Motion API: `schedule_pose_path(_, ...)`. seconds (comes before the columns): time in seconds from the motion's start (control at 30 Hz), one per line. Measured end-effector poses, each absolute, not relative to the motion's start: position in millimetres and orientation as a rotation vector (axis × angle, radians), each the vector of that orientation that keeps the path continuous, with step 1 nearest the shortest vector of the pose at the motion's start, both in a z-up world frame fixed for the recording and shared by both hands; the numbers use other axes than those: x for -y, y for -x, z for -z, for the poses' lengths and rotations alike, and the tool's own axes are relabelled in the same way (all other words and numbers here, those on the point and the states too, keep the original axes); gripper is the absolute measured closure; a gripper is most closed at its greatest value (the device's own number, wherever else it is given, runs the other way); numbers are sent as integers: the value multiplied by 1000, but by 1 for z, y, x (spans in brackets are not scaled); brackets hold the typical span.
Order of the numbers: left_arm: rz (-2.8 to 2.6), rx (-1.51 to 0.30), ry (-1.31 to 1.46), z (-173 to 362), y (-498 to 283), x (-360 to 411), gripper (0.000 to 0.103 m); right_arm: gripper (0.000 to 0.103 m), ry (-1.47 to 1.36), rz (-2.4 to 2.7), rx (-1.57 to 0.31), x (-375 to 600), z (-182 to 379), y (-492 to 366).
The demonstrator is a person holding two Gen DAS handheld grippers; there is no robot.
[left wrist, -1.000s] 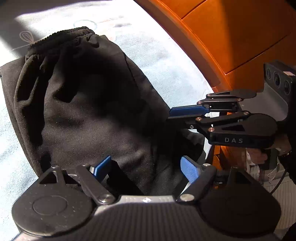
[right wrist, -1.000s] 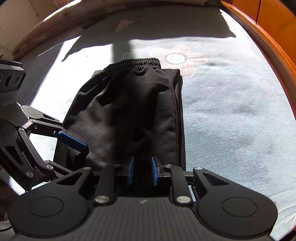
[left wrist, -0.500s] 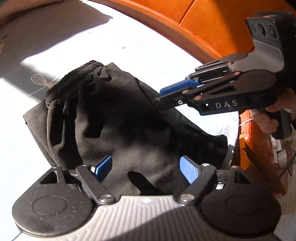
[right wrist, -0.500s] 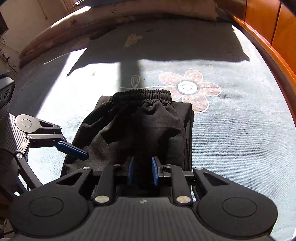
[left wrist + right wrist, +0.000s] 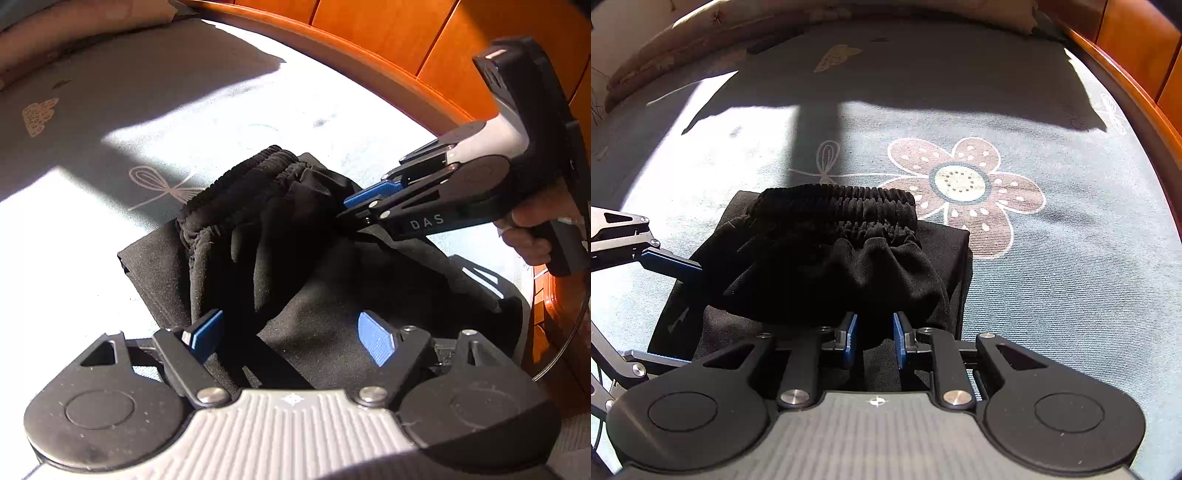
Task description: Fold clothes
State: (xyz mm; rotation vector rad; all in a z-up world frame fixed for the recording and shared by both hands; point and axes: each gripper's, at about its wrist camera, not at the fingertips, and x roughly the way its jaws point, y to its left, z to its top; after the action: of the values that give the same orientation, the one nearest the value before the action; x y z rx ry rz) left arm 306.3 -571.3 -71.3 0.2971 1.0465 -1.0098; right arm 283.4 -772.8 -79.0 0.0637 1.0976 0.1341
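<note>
Black trousers [image 5: 834,258], one pair, right gripper [image 5: 874,341] pinching, left gripper [image 5: 291,338] wide

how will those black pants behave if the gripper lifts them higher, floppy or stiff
Likely floppy: the black pants already sag in soft folds from the shut right gripper. Probably light, since one pinch lifts a bunched layer. The elastic waistband may hang and drag behind.

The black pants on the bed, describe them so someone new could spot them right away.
Start at the grey-blue bedsheet beside the orange wooden frame. Left of its big brown flower print lie the black pants, the only garment there, ribbed elastic waistband bunched on top, pinched by the right claw.
</note>
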Motion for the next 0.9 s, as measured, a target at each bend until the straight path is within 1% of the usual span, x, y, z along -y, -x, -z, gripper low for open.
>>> schedule_pose_path(0.2, 1060, -990, -385, 69, -314, 589, 23, 79, -109, -115, -1047, 776, 49, -291)
schedule_pose_path(0.33, 1060, -1015, -413, 80, -321, 598, 23, 79, -107, -113, -1053, 774, 57, -307)
schedule_pose_path(0.53, 1051, -1070, -381, 89, -332, 597, 23, 79, -114, -118, -1079, 771, 77, -320)
schedule_pose_path(0.7, 1025, -1066, -353, 70, -326, 590, 23, 79, -131, -114, -1075, 775, 64, -313)
schedule_pose_path(0.9, 1015, -1055, -343, 41, -285, 570, 23, 79, -177, -84, -1042, 789, 35, -262)
